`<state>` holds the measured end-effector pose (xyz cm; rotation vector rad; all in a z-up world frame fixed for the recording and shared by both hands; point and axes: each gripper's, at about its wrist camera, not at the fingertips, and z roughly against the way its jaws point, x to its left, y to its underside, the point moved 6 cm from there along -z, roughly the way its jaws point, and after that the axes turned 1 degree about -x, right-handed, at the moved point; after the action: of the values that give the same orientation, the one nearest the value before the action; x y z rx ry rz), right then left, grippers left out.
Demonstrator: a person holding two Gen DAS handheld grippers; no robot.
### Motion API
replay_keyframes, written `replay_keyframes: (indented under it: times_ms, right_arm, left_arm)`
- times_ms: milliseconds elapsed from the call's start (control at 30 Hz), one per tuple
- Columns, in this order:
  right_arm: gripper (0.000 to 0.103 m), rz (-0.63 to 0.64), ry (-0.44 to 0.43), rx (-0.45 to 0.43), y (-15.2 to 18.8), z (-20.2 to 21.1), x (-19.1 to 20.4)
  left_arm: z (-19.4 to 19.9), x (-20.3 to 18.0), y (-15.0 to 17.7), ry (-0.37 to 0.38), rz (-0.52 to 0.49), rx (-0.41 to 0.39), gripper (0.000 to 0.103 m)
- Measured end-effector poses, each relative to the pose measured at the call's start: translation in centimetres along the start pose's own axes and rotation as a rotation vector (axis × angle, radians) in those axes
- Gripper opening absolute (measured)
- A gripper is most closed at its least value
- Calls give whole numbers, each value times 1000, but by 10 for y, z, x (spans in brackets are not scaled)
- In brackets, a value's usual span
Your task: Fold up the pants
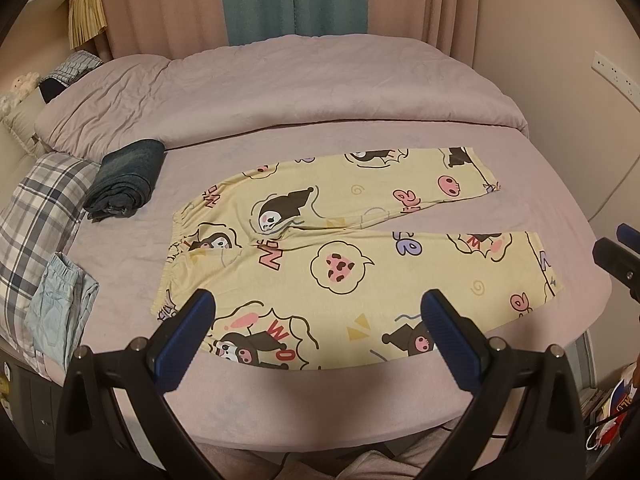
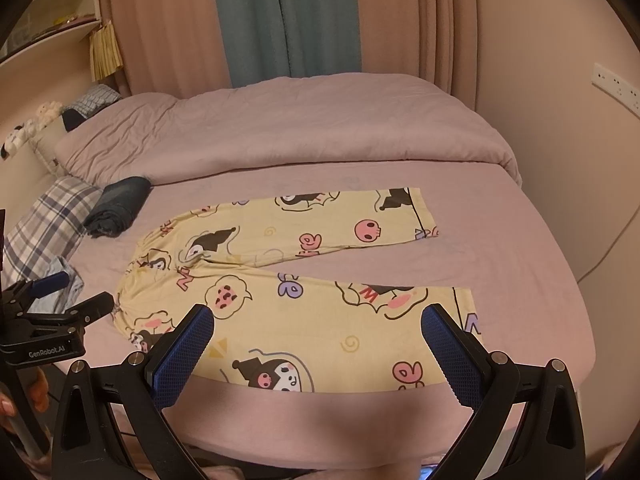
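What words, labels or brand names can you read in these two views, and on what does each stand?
"GenRobot.AI": on the left gripper, on its black body.
Pink and purple print lettering on the yellow pants: stylised, cut by folds, not readable as words.
Items by the bed: too blurred.

Dim, warm indoor light falls evenly with a soft shadow along the near bed edge, sharp centres, and heavy fisheye bending with dark corners.
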<state>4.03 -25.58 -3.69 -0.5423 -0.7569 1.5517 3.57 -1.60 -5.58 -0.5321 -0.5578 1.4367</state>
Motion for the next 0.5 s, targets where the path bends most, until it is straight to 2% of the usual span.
replay_keyframes:
  times_ms: [100, 233, 333, 500]
  right_arm:
    - [103, 1, -4, 0, 1, 0, 0]
    - [103, 31, -39, 0, 6, -6, 6]
    - [103, 138, -43, -2, 17, -16, 23]
    - [103, 352, 126, -15, 43, -46, 46]
  left_arm:
    - [-1, 0, 0, 9, 0, 1, 103]
    - [-7, 1, 1, 103, 0, -23, 103]
    - [-20, 12, 4, 163, 20, -45, 103]
    - [-54, 41, 12, 93, 0, -58, 103]
